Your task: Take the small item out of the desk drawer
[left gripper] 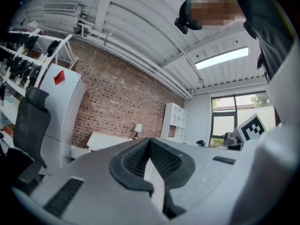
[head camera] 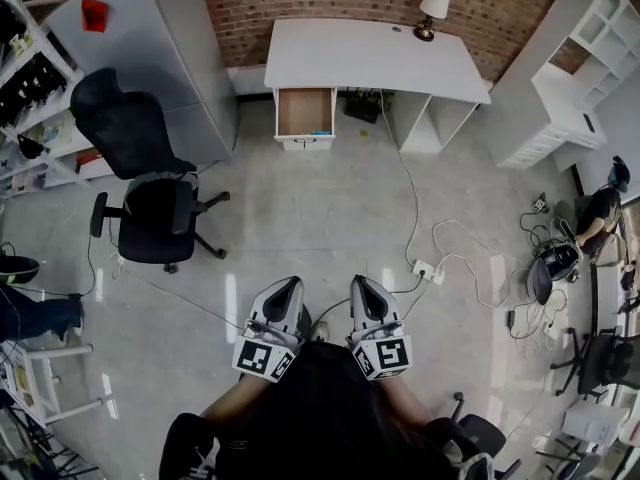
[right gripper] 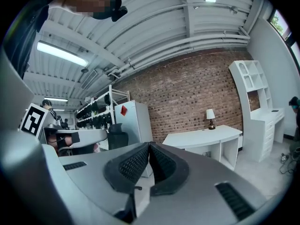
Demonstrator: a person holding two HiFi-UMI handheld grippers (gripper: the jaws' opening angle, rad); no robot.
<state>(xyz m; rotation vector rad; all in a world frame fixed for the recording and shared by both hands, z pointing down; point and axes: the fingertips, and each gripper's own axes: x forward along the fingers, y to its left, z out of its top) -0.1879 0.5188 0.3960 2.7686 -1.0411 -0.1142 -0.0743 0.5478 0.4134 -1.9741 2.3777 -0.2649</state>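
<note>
A white desk [head camera: 370, 53] stands against the brick wall at the far side of the room. Its left drawer [head camera: 305, 113] is pulled open and shows a wooden bottom; a small bluish item [head camera: 320, 133] lies at the drawer's front right edge. Both grippers are held side by side close to my body, well short of the desk. The left gripper [head camera: 292, 286] is shut with nothing between its jaws. The right gripper [head camera: 358, 284] is also shut and empty. The desk [left gripper: 110, 140] shows small in the left gripper view and larger, as the desk [right gripper: 204, 137], in the right gripper view.
A black office chair [head camera: 140, 178] stands on the left between me and the desk. A white cabinet [head camera: 150, 38] is left of the desk, white shelving [head camera: 585, 58] to its right. A cable and power strip [head camera: 428, 268] lie on the floor ahead right. A lamp [head camera: 432, 8] sits on the desk.
</note>
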